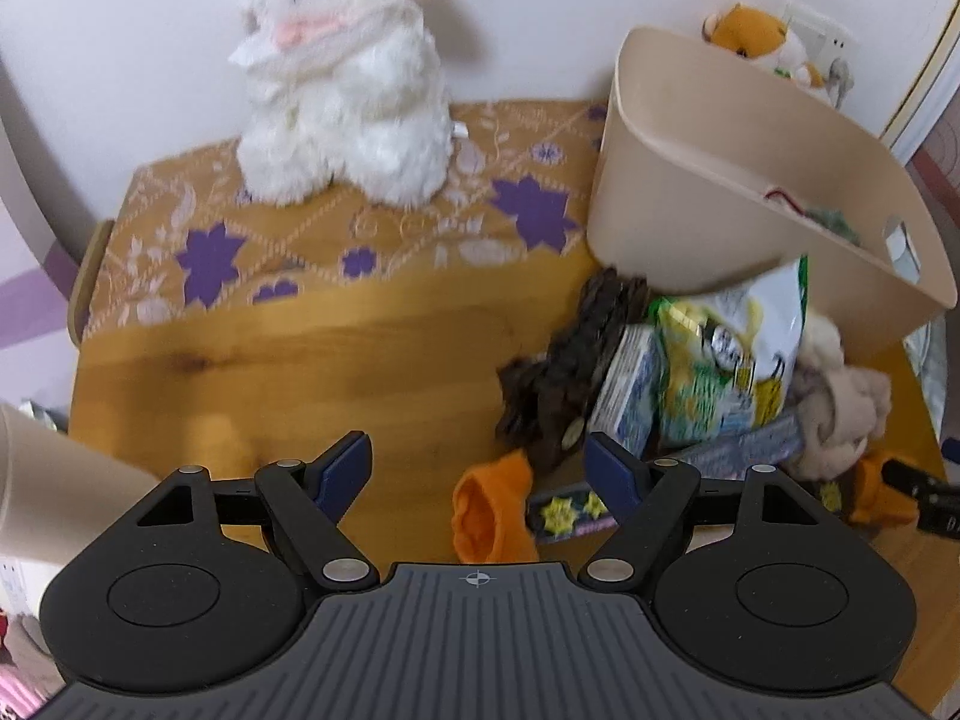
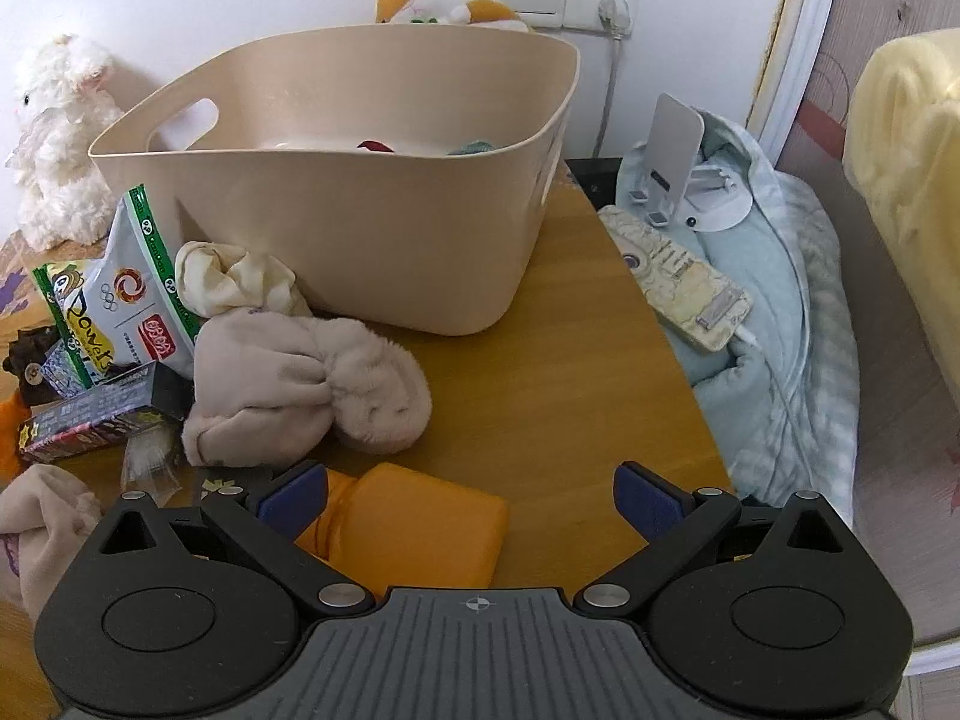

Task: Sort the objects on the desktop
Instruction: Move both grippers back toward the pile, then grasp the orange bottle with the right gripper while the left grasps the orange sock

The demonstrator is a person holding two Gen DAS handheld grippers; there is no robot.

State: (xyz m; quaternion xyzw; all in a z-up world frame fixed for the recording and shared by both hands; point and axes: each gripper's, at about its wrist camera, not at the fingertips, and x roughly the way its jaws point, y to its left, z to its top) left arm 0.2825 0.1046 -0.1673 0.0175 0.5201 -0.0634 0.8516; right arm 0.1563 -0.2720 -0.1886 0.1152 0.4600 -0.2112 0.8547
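Orange folded cloth (image 2: 414,531) lies on the wooden tabletop (image 2: 558,384) just beyond the right claw (image 2: 471,501), left of centre, long axis crosswise. Right claw released, empty; left claw (image 1: 477,468) likewise, farther left.

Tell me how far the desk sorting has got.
Early. Done: only a few small things lie in the beige tub. In hand: nothing; the left tongs and right tongs are open and empty. Left: the snack bag, socks, orange cloth and boxes remain on the table.
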